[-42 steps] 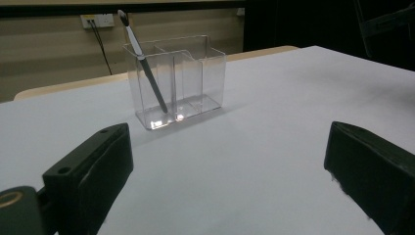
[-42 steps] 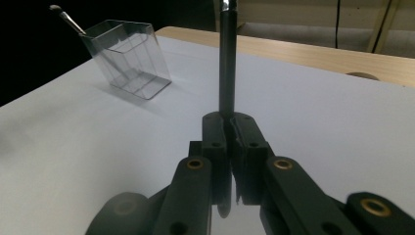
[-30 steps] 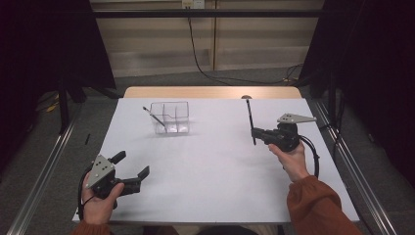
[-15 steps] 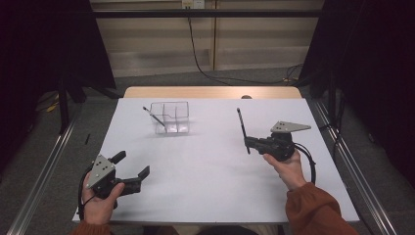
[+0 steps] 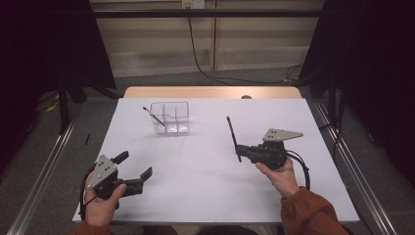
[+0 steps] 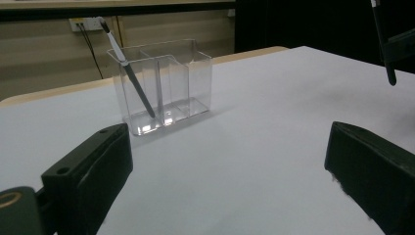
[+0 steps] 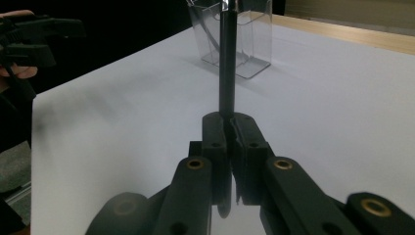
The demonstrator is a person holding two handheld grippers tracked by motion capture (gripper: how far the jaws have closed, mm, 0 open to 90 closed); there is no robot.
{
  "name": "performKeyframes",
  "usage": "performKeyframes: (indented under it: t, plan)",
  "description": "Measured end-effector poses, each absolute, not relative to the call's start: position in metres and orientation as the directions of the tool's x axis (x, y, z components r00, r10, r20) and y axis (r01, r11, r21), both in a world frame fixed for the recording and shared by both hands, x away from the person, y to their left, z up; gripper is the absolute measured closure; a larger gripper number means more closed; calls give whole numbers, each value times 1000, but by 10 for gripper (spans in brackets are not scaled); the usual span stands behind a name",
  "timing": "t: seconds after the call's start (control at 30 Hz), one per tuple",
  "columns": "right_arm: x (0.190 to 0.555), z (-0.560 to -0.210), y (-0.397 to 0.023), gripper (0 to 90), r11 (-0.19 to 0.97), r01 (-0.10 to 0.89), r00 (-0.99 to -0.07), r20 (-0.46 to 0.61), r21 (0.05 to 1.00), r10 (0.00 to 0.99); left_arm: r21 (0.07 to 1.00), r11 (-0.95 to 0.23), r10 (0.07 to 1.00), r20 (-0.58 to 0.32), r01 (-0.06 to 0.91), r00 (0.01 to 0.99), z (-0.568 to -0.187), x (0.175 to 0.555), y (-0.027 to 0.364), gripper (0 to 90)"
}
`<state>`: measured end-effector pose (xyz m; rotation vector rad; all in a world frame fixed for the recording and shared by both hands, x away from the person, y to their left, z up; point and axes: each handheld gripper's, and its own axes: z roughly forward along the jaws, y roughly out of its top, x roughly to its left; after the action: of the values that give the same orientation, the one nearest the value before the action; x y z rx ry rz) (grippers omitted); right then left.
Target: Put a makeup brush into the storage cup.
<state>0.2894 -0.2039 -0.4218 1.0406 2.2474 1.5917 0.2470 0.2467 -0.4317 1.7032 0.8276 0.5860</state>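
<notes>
A clear plastic holder (image 5: pixel 171 116) with compartments stands on the white table toward the back left of centre; a dark pen (image 5: pixel 153 117) leans in its left compartment. My right gripper (image 5: pixel 240 149) hangs above the table right of centre, shut on a second dark pen (image 5: pixel 232 135) that sticks up and tilts back. In the right gripper view the pen (image 7: pixel 226 63) rises from the closed jaws toward the holder (image 7: pixel 234 36). My left gripper (image 5: pixel 133 168) rests at the front left, jaws wide open and empty. The left gripper view shows the holder (image 6: pixel 164 85) ahead and its pen (image 6: pixel 128 68).
The white sheet covers a wooden table (image 5: pixel 210 92) whose bare edge shows at the back. Metal rails (image 5: pixel 44 166) run along both sides on the floor. A cable (image 5: pixel 200 54) hangs down the back wall. Dark curtains flank the table.
My right gripper has carried its pen leftward, toward the middle of the table and nearer the holder. The left gripper has stayed where it was.
</notes>
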Motion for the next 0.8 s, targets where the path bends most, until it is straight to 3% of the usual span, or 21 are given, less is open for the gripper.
performKeyframes:
  t: [0.37,0.8]
  plan:
    - [281,-419,-186,849,204,401,-769,207,893,605,964,-125,765,-57,235,642,-425,245,241,40]
    - [281,-419,-181,849,205,400,-778,212,894,591,968,-150,738,-25,200,674,-413,243,216,37]
